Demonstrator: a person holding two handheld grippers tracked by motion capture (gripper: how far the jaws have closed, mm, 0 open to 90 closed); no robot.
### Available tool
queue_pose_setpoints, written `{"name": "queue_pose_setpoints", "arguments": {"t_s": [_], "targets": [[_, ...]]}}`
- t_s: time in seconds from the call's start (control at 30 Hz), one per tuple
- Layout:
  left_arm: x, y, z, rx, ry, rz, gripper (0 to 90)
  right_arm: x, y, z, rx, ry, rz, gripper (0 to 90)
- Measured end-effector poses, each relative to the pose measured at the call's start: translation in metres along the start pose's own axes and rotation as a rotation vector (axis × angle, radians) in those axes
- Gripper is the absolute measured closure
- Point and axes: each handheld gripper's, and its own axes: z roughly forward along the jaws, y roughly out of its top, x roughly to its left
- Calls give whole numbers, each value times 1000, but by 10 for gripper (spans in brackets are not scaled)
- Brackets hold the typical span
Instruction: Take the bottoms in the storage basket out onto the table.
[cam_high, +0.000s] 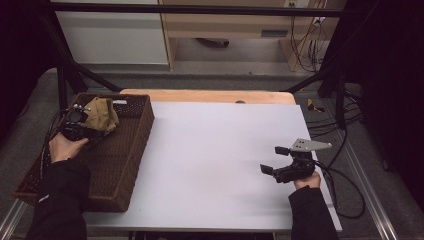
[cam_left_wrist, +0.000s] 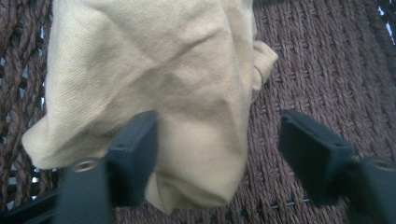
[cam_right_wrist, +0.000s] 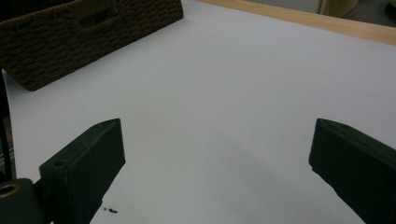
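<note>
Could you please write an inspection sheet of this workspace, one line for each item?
Surface: white table top, bare in the middle; a wooden edge shows at its far side.
Job's things: a tan cloth lies crumpled in the far end of the brown wicker basket, which sits at the table's left edge.
Clutter: nothing seen.
Grippers: left gripper is over the basket, jaws apart, the cloth between them and not yet pinched. Right gripper is above the white top, jaws wide open, holding nothing.
Cables: black cables trail from the right gripper off the table's right side.
Surroundings: dark metal frame, grey floor, pale cabinets behind.
</note>
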Motion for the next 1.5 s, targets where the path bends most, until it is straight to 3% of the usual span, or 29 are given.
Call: {"name": "queue_pose_setpoints", "arguments": {"t_s": [0.27,0.4,0.7,1.5], "targets": [[0,-1,1,24,27,-3,518,0,0,0,-1,1,0,41],[-5,-1,2,40,53,28,600,0,0,-1,-8,2,2,42],[-7,-1,0,42,55,40,808,0,0,-1,-9,4,3,42],[-5,0,-25,-48,1,16,851,0,0,-1,-9,4,0,41]]}}
